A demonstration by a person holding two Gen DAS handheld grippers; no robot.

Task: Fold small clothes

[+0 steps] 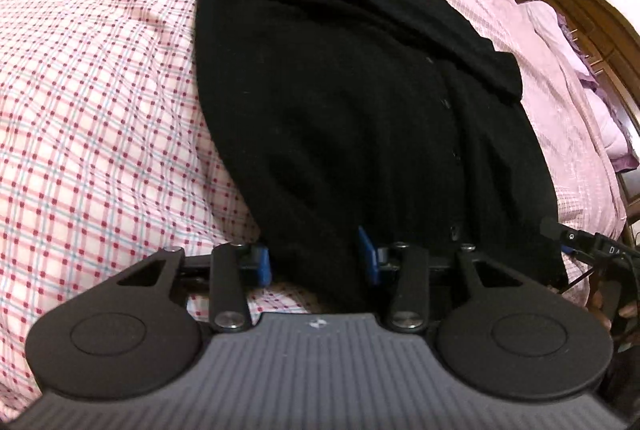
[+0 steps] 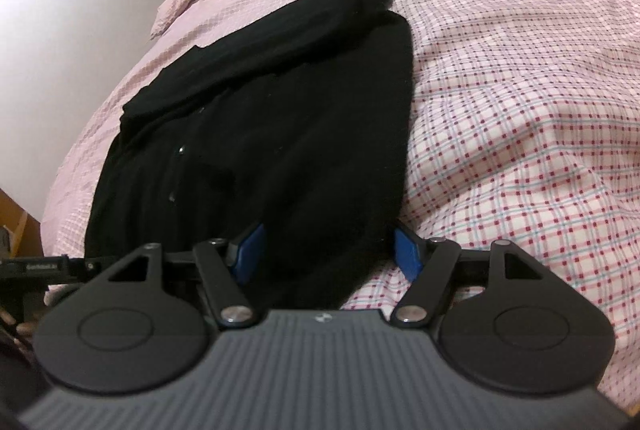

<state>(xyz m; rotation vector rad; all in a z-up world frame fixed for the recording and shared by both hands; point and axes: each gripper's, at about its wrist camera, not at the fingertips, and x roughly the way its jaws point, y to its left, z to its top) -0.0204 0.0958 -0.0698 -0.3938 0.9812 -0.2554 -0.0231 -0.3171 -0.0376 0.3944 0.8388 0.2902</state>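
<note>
Both pairs of jaws stood spread, each with a near corner of the hem between its 2 blue fingers but not pinched. The left gripper (image 1: 318, 260) straddled one corner of the black cardigan (image 1: 360, 118), the right gripper (image 2: 328, 250) the other. The cardigan lay lengthwise on the pink checked bedspread (image 1: 88, 102), buttons showing, a sleeve folded across its far end. A wooden headboard (image 1: 592, 14) stood beyond.

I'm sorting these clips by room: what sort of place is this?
Most likely a bedroom: the black cardigan lies on a bed with a pink checked sheet, pillows and a wooden headboard at its far end.
</note>
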